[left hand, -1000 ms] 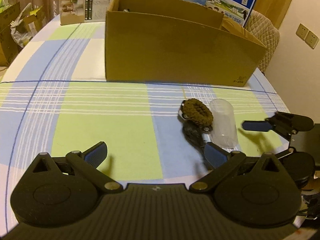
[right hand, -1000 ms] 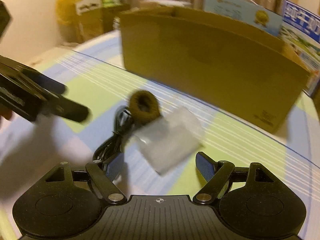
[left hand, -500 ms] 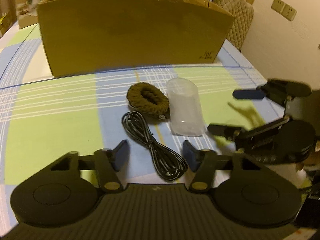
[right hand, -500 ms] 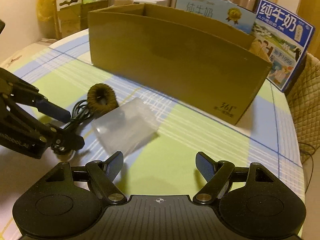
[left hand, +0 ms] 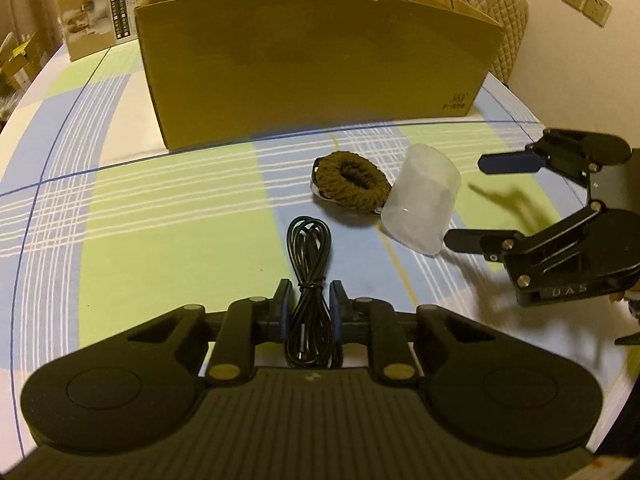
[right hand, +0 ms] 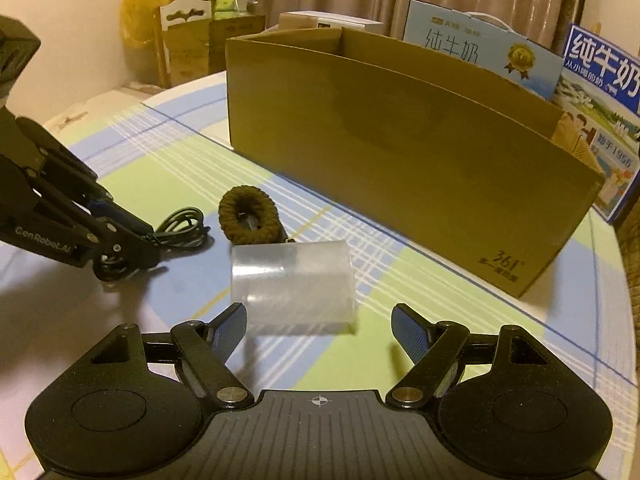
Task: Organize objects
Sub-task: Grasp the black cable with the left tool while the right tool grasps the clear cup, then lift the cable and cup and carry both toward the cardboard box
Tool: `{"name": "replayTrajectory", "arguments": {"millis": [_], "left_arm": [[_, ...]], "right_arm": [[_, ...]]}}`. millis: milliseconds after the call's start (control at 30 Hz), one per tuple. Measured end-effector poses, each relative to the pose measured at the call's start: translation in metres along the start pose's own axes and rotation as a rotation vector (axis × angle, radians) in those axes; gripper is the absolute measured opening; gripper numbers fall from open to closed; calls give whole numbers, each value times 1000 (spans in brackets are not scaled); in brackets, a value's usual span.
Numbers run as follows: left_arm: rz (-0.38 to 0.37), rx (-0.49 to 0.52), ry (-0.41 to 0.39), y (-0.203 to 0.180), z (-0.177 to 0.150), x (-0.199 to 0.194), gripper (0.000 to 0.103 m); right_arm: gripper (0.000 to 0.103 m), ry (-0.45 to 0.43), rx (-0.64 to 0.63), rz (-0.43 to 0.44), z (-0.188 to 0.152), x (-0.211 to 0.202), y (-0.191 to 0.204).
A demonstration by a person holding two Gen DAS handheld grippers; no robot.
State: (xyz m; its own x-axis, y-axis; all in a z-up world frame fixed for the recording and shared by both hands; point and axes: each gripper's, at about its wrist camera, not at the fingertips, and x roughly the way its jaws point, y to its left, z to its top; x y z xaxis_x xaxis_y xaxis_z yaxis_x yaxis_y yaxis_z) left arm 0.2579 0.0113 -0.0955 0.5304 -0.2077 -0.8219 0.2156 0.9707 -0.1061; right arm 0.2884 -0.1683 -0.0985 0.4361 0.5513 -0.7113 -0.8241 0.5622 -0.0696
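1. The left claw [left hand: 308, 300] was clamped on the black cable bundle [left hand: 310, 264] – its long axis ran straight ahead toward the cardboard box [left hand: 316, 68].
2. The right claw [right hand: 318, 320] stood apart, just before the clear plastic cup [right hand: 294, 286] – lying sideways on the desk [left hand: 160, 216].
3. The brown scrunchie [left hand: 352, 180] touched the cup.

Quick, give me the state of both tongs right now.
Left tongs: closed on the black cable.
Right tongs: open, holding nothing; the clear plastic cup lies just ahead of them.
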Motion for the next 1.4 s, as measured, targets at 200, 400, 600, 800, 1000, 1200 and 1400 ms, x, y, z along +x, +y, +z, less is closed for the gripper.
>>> {"name": "replayTrajectory", "arguments": {"millis": [200,400,600,800,1000,1200,1400], "left_arm": [[1,-20,-13,1,-1,0,15],[7,-13,-15,-2,-2,1,18],[18,-4,-11,-2,-3,4,26],[34,17,-19,-4,-4,5,26],[54,30,-11,-4,-5,4,18],[36,15,-31,-7,-6,-8,15],[18,-4,-45,-10,-12,-22,10]], "right_arm": [[84,-23,-13,16,4,6,5],[84,-11,-2,15,9,20,11],[82,-6,7,2,9,25,15],[70,3,41,-34,10,24,11],[69,-9,131,-51,12,11,4],[69,-13,164,-78,6,-14,8],[69,-16,252,-105,-9,-45,15]]}}
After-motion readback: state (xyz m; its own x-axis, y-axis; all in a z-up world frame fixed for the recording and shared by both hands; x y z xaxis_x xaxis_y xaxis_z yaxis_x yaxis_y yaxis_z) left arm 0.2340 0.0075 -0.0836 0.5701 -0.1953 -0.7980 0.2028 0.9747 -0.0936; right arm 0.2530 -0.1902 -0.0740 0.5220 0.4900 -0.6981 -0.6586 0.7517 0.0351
